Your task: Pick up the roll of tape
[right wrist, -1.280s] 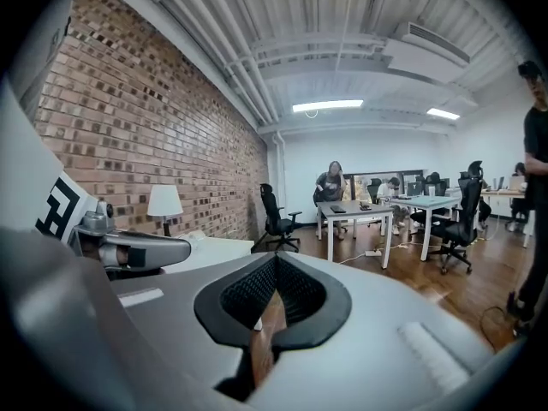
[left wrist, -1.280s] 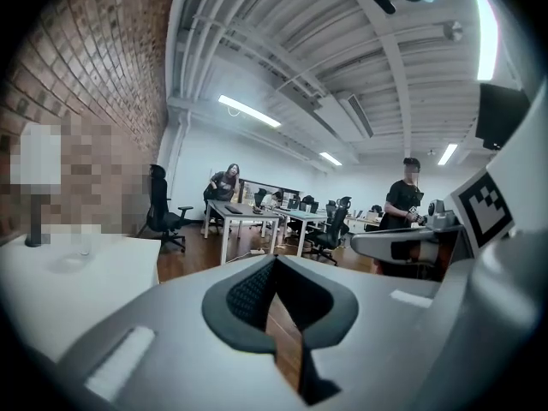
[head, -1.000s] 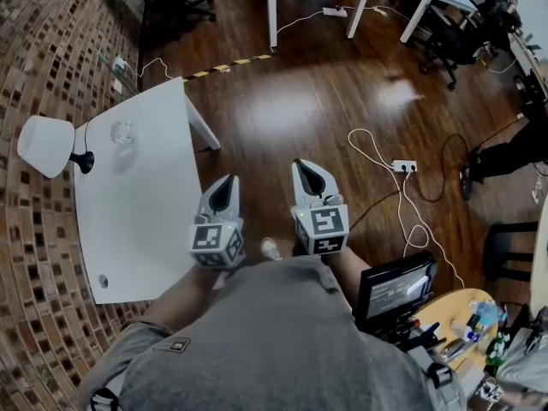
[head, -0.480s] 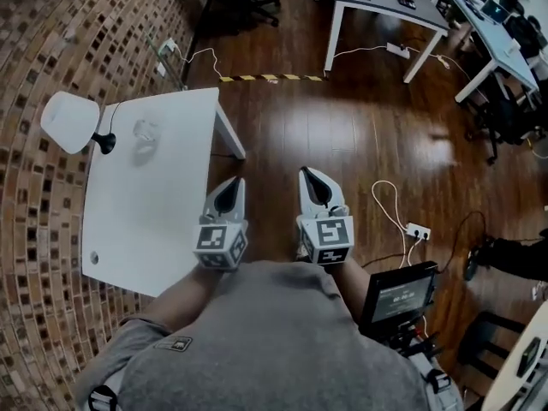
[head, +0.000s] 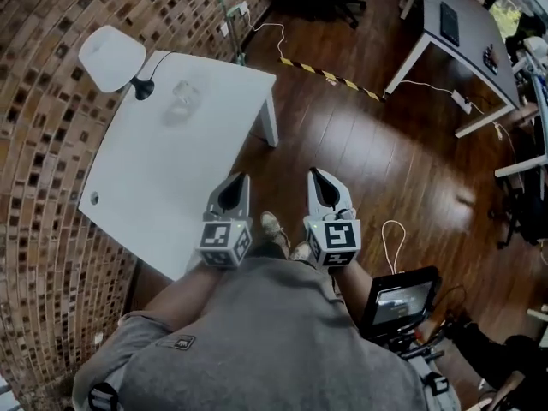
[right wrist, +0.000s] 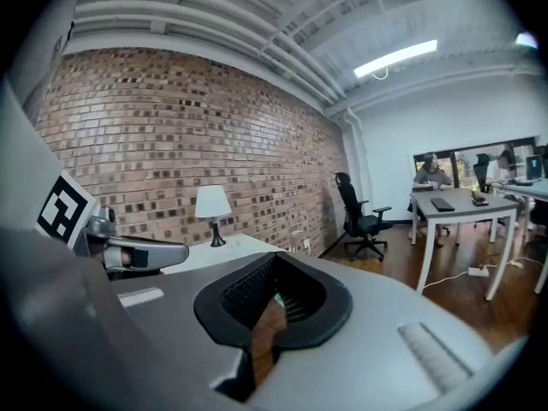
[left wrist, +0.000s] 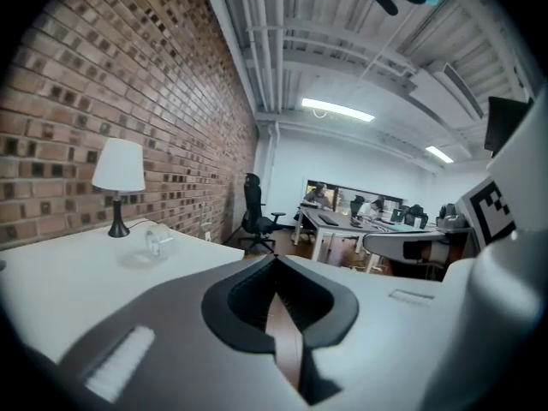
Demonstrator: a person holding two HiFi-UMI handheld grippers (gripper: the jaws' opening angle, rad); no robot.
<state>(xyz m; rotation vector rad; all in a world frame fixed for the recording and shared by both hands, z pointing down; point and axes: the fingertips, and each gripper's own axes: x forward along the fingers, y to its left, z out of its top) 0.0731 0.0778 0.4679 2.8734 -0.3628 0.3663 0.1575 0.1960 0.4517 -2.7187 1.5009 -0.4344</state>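
Observation:
The roll of tape is a clear ring lying on the white table, near the far edge beside a white lamp. In the left gripper view the roll of tape lies far ahead to the left. My left gripper is shut and empty, hanging just over the table's near right edge, well short of the tape. My right gripper is shut and empty too, over the wood floor beside the table. Both jaw pairs meet tip to tip: the left gripper and the right gripper.
A brick wall runs behind the table. Past its far corner are a power strip with cable and yellow-black floor tape. Office desks and a black chair stand further off. A screen sits at my right hip.
The view has swung left: the white table with lamp and tape now lies closer and straight ahead-left. Both grippers moved with the body toward it, still shut.

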